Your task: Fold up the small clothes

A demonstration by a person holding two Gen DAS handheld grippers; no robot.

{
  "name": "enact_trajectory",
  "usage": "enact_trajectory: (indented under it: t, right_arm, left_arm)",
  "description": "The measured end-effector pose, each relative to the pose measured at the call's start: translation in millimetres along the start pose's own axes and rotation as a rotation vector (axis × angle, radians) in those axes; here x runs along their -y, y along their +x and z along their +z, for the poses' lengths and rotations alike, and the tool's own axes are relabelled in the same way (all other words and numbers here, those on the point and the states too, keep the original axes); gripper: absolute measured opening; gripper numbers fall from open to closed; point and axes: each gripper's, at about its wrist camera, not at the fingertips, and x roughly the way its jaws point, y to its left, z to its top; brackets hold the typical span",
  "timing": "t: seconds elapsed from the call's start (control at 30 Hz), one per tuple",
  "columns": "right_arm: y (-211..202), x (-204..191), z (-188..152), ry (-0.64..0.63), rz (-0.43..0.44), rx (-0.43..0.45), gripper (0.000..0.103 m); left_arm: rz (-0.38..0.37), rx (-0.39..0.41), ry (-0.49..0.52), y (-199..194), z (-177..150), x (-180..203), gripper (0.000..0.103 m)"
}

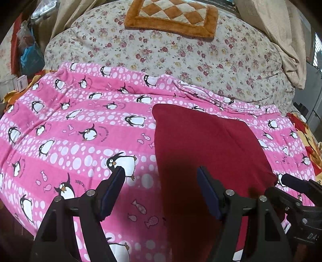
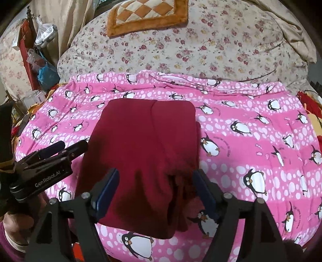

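Lying under right hand-held gripper (image 2: 156,190): red garment (image 2: 140,153)

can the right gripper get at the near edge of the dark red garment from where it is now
Probably yes. The right gripper is open, its fingers straddling the near part of the dark red garment, which lies flat on the penguin blanket. Nothing lies between them; the left gripper sits off to the side.

Pink penguin-print blanket (image 1: 80,129) covers the near bed, white dots and small fish in the pattern. Behind it, floral quilt (image 2: 201,46), bunched up. Orange-and-cream checkered cushion (image 1: 173,16) sits on top of the quilt. Beige curtain (image 2: 68,22) far left, with a blue plastic bag (image 2: 47,74) and clutter hanging beside it. Red-yellow fabric (image 2: 310,108) at right edge.
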Motion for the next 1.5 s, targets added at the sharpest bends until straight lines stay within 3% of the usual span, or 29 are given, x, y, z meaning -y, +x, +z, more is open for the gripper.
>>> enact_trajectory:
  t: [0.9,1.5]
  right_arm:
    - [24,4,8,0.021,-0.004,-0.029,0.085]
    - [34,4,9,0.023,-0.012,-0.035,0.087]
  left_arm:
    - [-0.008,-0.048,-0.004,18,1,1,0.054]
    - [-0.014,-0.039,-0.005,17,4,2,0.054]
